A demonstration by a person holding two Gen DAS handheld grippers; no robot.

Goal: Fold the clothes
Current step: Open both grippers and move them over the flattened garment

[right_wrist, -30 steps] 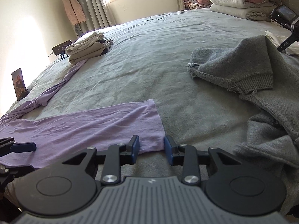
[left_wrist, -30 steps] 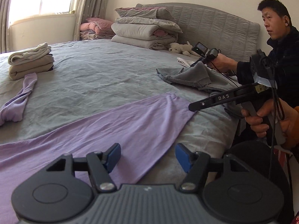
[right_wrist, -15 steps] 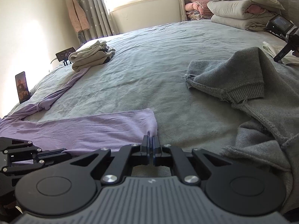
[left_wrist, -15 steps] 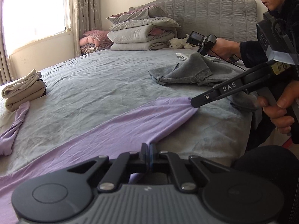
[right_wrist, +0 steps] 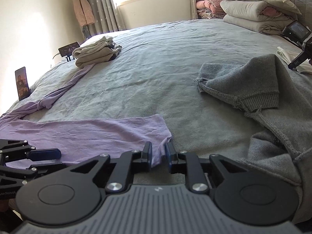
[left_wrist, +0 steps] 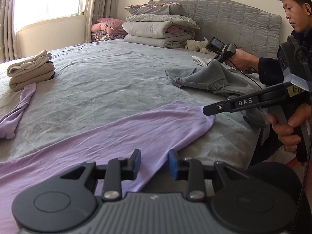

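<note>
Purple garment (left_wrist: 109, 132) beside gripper (left_wrist: 208, 110) marked "DAS".

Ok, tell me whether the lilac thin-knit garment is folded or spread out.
Spread. The lilac thin-knit garment lies in one flat layer on the grey bedsheet, one sleeve trailing toward the folded beige clothes.

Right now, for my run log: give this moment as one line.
task: fold clothes | left hand-held gripper: open over purple garment | right hand-held gripper: open at its corner | garment flat on bed

2 low wrist views across bed (left_wrist: 109, 81), sharing purple garment (right_wrist: 93, 134)
</note>
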